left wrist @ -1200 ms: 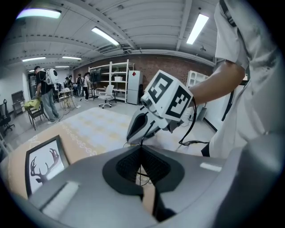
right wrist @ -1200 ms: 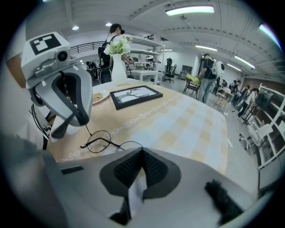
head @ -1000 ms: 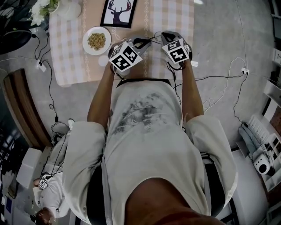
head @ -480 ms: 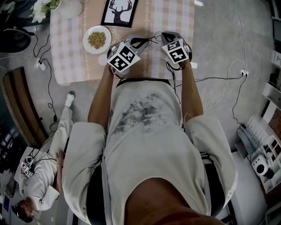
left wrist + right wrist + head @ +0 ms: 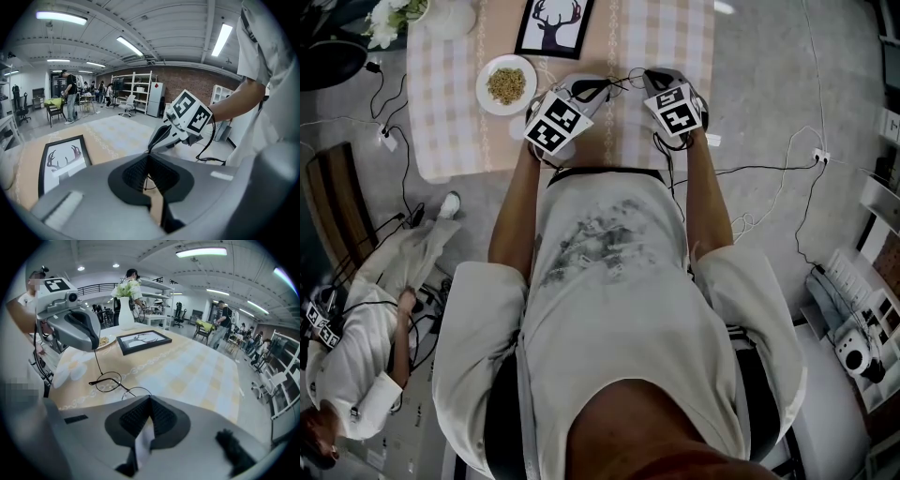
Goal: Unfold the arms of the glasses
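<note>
Wide workshop hall with strip lights stands behind a desk (image 5: 201, 366) under a checked cloth. Low over this cloth, between both tools, are the glasses (image 5: 110, 381): round, of thin wire, surely light and springy, easy to bend, with lenses that scratch. The fingers of the left gripper (image 5: 149, 157) are pressed together on the end of one arm (image 5: 96, 363), which rises from the frame. The fingers of the right gripper (image 5: 150, 398) are closed too, seemingly nipping the near lens rim. I judge a hold close to the hinge safer, with a gentle swing and no twisting
</note>
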The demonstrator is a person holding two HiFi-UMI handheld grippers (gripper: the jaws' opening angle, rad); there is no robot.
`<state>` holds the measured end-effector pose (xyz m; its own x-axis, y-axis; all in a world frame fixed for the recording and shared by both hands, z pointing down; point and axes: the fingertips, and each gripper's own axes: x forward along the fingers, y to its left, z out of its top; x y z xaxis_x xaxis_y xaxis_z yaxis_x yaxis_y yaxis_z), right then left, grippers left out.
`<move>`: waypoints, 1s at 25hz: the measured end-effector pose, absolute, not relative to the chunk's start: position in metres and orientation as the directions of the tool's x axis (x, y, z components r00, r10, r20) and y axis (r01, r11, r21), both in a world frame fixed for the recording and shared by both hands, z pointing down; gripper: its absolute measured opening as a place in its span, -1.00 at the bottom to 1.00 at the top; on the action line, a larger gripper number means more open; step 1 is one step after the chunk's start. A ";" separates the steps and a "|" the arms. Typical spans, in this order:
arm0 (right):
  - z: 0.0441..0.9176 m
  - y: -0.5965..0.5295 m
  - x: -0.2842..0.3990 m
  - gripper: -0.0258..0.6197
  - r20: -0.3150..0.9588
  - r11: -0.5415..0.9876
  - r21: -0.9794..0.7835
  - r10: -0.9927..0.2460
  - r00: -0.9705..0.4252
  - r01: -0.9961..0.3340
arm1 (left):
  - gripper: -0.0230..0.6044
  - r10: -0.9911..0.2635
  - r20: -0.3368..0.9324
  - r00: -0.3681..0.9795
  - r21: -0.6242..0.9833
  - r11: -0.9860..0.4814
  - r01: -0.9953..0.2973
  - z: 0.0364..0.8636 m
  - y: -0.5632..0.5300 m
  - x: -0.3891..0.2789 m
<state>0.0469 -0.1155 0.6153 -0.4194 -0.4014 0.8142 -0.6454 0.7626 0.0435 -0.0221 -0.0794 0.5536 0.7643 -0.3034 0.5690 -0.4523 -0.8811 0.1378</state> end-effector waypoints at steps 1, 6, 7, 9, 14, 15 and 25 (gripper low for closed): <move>0.615 -0.115 0.047 -0.87 0.815 0.763 0.046 -0.401 -0.418 -0.644 | -0.90 -0.307 0.565 0.766 0.140 -0.879 -0.456 0.553 -0.080 -0.023; 0.615 -0.116 0.047 -0.87 0.811 0.765 0.048 -0.406 -0.422 -0.643 | -0.90 -0.333 0.553 0.764 0.155 -0.860 -0.487 0.553 -0.084 -0.030; 0.615 -0.116 0.047 -0.87 0.810 0.764 0.048 -0.407 -0.423 -0.643 | -0.90 -0.339 0.551 0.763 0.160 -0.854 -0.495 0.554 -0.085 -0.032; 0.616 -0.116 0.047 -0.87 0.809 0.763 0.046 -0.407 -0.423 -0.645 | -0.90 -0.354 0.544 0.761 0.174 -0.840 -0.514 0.554 -0.088 -0.036; 0.614 -0.116 0.046 -0.87 0.809 0.756 0.047 -0.412 -0.419 -0.653 | -0.90 -0.366 0.521 0.771 0.212 -0.819 -0.533 0.553 -0.091 -0.037; 0.614 -0.116 0.046 -0.87 0.810 0.758 0.056 -0.415 -0.414 -0.650 | -0.90 -0.363 0.520 0.773 0.215 -0.821 -0.530 0.553 -0.091 -0.036; 0.607 -0.116 0.040 -0.86 0.806 0.776 0.121 -0.441 -0.395 -0.619 | -0.90 -0.335 0.517 0.788 0.224 -0.835 -0.502 0.556 -0.090 -0.029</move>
<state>0.0405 -0.1156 0.6072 -0.3947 -0.4409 0.8061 -0.6191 0.7759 0.1213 -0.0293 -0.0901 0.5562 0.7876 -0.3349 0.5172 -0.5023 -0.8351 0.2242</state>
